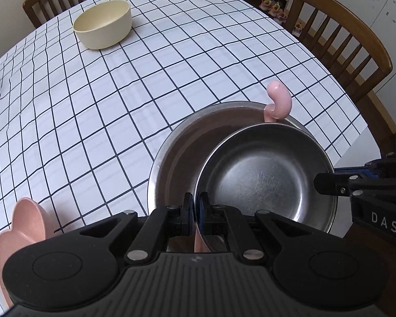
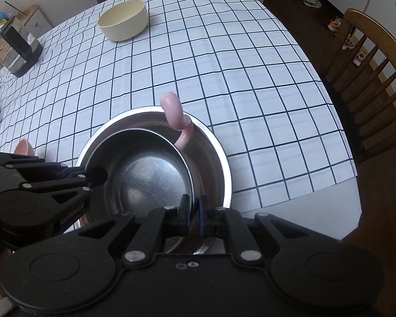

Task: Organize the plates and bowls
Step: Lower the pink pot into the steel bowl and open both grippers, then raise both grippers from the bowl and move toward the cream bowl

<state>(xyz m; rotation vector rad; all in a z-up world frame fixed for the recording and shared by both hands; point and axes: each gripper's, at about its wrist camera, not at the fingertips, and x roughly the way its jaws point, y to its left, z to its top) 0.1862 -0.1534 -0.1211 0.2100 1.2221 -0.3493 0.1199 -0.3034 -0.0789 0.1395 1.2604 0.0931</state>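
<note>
A small steel bowl (image 1: 266, 174) sits tilted inside a larger steel bowl (image 1: 177, 153) near the table's front edge. My left gripper (image 1: 196, 208) is shut on the small bowl's near rim. My right gripper (image 2: 194, 208) is shut on the small bowl's (image 2: 145, 174) rim on the opposite side, inside the larger bowl (image 2: 213, 153). A pink curved handle (image 1: 278, 101) rises behind the larger bowl; it also shows in the right wrist view (image 2: 175, 111). A cream bowl (image 1: 103, 23) stands far across the table, also in the right wrist view (image 2: 124, 18). A pink flower-shaped dish (image 1: 21, 227) lies at the left.
The table wears a white checked cloth (image 1: 118, 105). Wooden chairs (image 1: 343, 34) stand at the right and far side. A dark box-shaped appliance (image 2: 18, 50) and white containers stand at the table's left edge. Shoes lie on the dark floor beyond.
</note>
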